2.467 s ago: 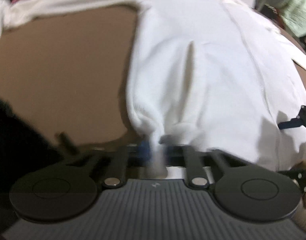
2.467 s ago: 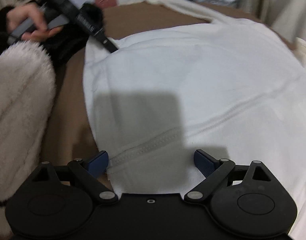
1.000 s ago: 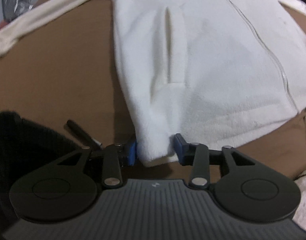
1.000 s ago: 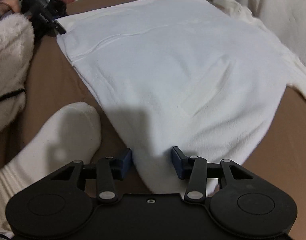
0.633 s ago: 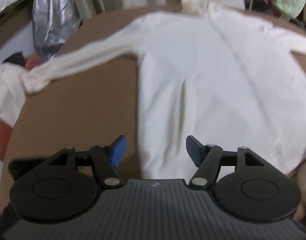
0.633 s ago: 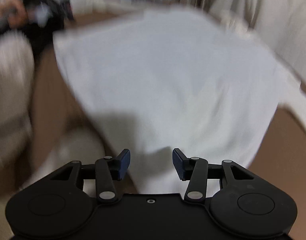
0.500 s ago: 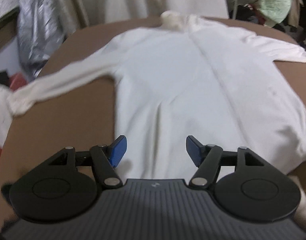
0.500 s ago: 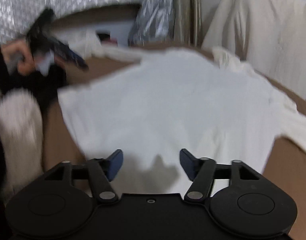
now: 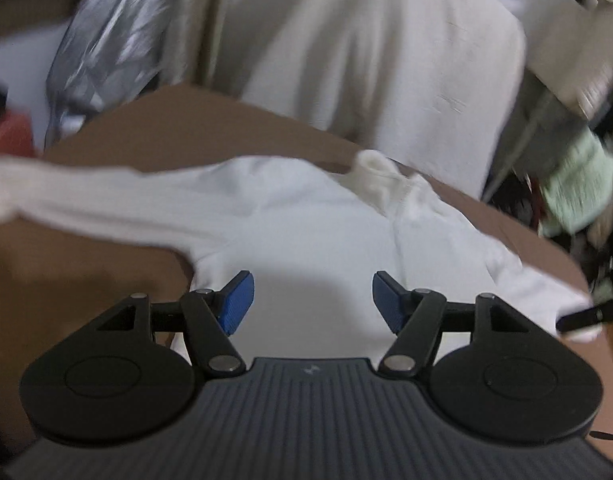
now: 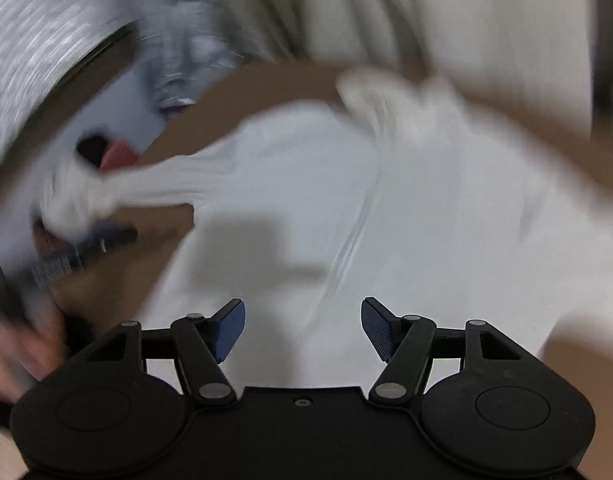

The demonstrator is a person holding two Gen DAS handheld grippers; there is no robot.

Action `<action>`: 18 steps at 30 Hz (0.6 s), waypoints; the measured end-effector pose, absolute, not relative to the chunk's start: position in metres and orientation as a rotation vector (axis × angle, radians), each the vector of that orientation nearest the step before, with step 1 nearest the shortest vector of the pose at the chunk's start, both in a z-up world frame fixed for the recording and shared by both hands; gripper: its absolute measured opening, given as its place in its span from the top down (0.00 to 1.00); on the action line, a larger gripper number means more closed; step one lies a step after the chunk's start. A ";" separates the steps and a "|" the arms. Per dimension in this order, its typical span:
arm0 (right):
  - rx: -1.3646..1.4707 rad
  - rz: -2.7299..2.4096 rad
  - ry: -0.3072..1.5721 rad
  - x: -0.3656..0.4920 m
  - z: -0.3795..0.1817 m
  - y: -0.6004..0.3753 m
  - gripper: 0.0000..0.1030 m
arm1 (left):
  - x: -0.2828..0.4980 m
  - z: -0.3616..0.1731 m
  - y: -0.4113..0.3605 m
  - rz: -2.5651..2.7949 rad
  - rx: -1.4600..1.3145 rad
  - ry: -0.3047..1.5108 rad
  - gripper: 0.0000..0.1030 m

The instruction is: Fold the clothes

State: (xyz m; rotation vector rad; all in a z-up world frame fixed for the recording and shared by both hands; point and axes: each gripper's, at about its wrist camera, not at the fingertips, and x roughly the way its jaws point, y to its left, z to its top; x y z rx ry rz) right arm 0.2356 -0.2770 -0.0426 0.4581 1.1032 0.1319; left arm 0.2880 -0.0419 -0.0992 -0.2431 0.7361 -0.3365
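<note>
Since a second ago you have let go of the hem corners and lifted both tools up over the garment, so the view now runs along the body toward the collar. Your left gripper (image 9: 309, 300) has its blue pads spread wide with nothing between them, and your right gripper (image 10: 302, 326) is just as wide apart and just as empty.

The white fleece jacket (image 9: 314, 232) lies flat, front up, on the brown surface (image 9: 66, 248). Its collar (image 9: 376, 178) sits at about 1 o'clock in the left wrist view, one sleeve (image 9: 90, 204) stretches out toward 9 o'clock, and the zip line (image 10: 354, 232) runs up the middle in the right wrist view. That right view is badly smeared, so the far sleeve's cuff is hard to read there.

Expect the jacket to be light, soft and limp: it should drape and sag from any single pinch, and the thick pile should compress in the pads rather than slip. Seams, cuffs and the shoulder line look like the firmest holds. For a first fold, a cuff in one tool and the matching shoulder in the other would probably carry the sleeve across cleanly.
</note>
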 end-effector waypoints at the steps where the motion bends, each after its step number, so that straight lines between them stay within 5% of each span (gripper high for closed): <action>1: 0.481 0.117 1.140 0.245 -0.055 -0.280 0.32 | 0.297 -0.112 -0.040 -0.317 -0.237 0.739 0.39; 5: 0.152 0.085 1.114 0.285 -0.089 -0.282 0.33 | 0.343 -0.147 -0.064 -0.245 -0.091 0.789 0.39; 10: -0.336 0.102 0.830 0.332 -0.095 -0.303 0.32 | 0.434 -0.170 -0.147 -0.275 -0.023 0.792 0.39; 12: -0.345 0.118 0.789 0.357 -0.102 -0.322 0.33 | 0.466 -0.187 -0.175 -0.290 0.011 0.798 0.39; 18: -0.143 -0.020 0.842 0.429 -0.137 -0.394 0.33 | 0.566 -0.222 -0.190 -0.145 0.088 0.805 0.59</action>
